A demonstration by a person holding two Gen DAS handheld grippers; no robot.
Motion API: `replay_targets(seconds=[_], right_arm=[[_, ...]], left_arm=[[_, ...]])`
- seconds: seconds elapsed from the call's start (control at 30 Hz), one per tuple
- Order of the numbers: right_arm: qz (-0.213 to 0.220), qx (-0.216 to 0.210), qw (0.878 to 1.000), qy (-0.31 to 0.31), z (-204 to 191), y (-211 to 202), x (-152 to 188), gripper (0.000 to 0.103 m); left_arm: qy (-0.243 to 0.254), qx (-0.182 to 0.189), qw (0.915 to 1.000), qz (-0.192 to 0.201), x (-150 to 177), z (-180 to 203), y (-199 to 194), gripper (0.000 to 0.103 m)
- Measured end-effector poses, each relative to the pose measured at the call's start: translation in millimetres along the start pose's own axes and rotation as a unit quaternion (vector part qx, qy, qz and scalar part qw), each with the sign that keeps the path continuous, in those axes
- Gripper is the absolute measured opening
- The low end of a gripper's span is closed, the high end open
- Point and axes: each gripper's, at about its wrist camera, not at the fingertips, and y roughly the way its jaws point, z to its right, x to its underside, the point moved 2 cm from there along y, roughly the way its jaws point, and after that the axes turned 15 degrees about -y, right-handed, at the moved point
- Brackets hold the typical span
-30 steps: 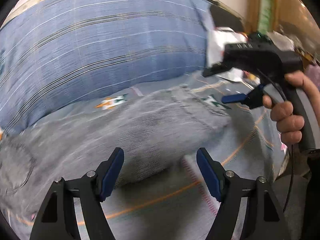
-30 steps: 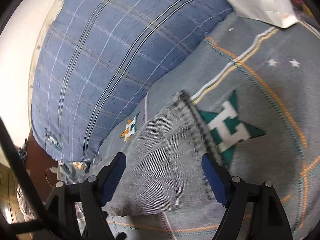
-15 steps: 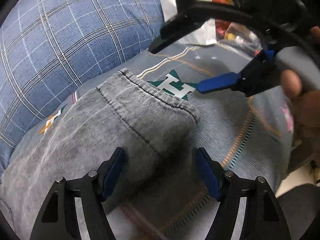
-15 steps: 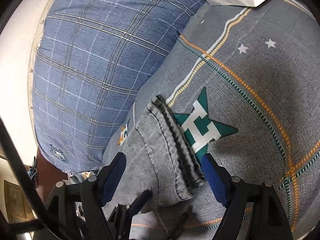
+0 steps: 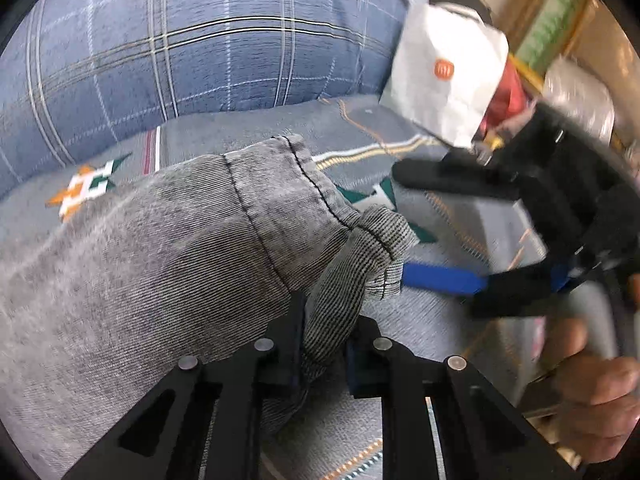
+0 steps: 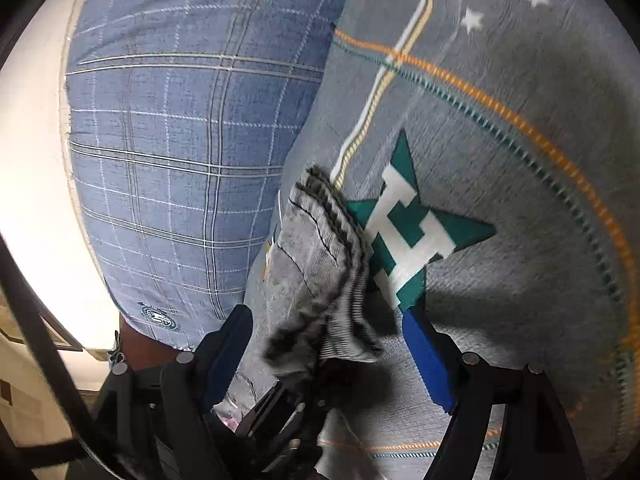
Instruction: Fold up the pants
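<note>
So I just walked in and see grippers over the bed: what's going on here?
A person is folding grey denim pants on a patterned grey bedspread. The left gripper is closing its jaws on a bunched corner of the leg hem. The right gripper hovers open beside that hem, gripping nothing. A blue plaid pillow lies behind.

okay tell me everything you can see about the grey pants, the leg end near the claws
The grey pants look like washed, finely ribbed denim with dark stitching along a hemmed cuff. The leg lies across a grey patterned bedspread, below a blue plaid pillow. One corner of the cuff is bunched and pulled up between the fingers of the left claw, whose jaws are closing on it. The right claw is open, its fingers straddling the stacked cuff edge without pressing it.
</note>
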Motion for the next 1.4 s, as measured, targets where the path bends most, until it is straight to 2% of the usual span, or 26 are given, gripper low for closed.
replay_targets(seconds=[0.17, 0.23, 0.3, 0.4, 0.47, 0.53, 0.6, 0.63, 0.67, 0.73, 0.8, 0.83, 0.9, 0.97, 1.07, 1.2, 1.4], right_arm=[[-0.012, -0.034, 0.999, 0.006, -4.1, 14.2, 1.5, 0.080], [-0.016, -0.041, 0.999, 0.000, -8.5, 19.8, 1.4, 0.076], [-0.018, -0.015, 1.000, -0.014, -11.4, 21.2, 1.8, 0.051], [-0.019, -0.007, 1.000, -0.018, -11.2, 21.8, 1.4, 0.048], [-0.026, -0.003, 1.000, -0.016, -9.6, 25.4, 2.4, 0.048], [-0.032, -0.009, 0.999, -0.016, -9.7, 27.1, 3.2, 0.048], [-0.028, 0.008, 0.999, -0.028, -13.7, 26.7, 3.1, 0.046], [-0.022, 0.015, 0.999, -0.033, -15.6, 24.0, 2.4, 0.040], [-0.014, 0.023, 0.999, -0.039, -18.2, 20.1, 1.9, 0.026], [-0.001, 0.024, 0.998, -0.060, -28.0, 14.2, 1.6, 0.019], [0.005, 0.028, 0.996, -0.084, -41.1, 13.9, 3.2, 0.017], [0.004, 0.030, 0.995, -0.096, -46.8, 15.5, 4.6, 0.016], [-0.004, 0.040, 0.992, -0.123, -58.7, 21.4, 8.0, 0.015], [-0.007, 0.051, 0.988, -0.143, -66.9, 25.2, 10.9, 0.015], [-0.014, 0.049, 0.983, -0.174, -79.2, 28.0, 14.8, 0.014], [-0.038, 0.050, 0.969, -0.239, -106.4, 36.9, 30.9, 0.014], [-0.081, 0.061, 0.953, -0.287, -122.3, 64.7, 46.2, 0.013]], left_arm=[[-0.003, 0.006, 1.0000, 0.006, 4.4, 3.9, -4.7, 0.016], [0.005, 0.001, 0.9999, 0.011, 5.1, 6.1, -4.7, 0.017], [0.011, 0.008, 0.9999, 0.006, 5.6, 5.5, -8.0, 0.018], [0.008, 0.032, 0.9995, 0.000, 11.3, -0.9, -24.9, 0.032], [0.023, 0.042, 0.9987, 0.017, 18.7, -5.3, -41.3, 0.054], [0.030, 0.041, 0.9982, 0.032, 25.9, -12.8, -57.3, 0.060], [0.008, 0.052, 0.9981, 0.031, 25.6, -27.1, -66.8, 0.060], [-0.014, 0.056, 0.9979, 0.029, 22.6, -36.8, -69.3, 0.060], [-0.041, 0.055, 0.9973, 0.025, 18.0, -47.8, -69.0, 0.060], [-0.101, 0.058, 0.9931, 0.011, 9.5, -70.2, -66.1, 0.062], [-0.172, 0.095, 0.9805, -0.012, 4.2, -91.6, -63.4, 0.063], [-0.208, 0.119, 0.9706, -0.022, 1.0, -100.9, -62.7, 0.064], [-0.273, 0.144, 0.9507, -0.034, -5.1, -115.3, -63.2, 0.067], [-0.281, 0.146, 0.9479, -0.040, -13.8, -117.5, -62.7, 0.069], [-0.271, 0.134, 0.9523, -0.043, -26.7, -112.1, -64.0, 0.069], [-0.279, 0.150, 0.9456, -0.075, -47.5, -106.7, -55.8, 0.072], [-0.257, 0.146, 0.9514, -0.087, -75.0, -90.8, -48.9, 0.073]])
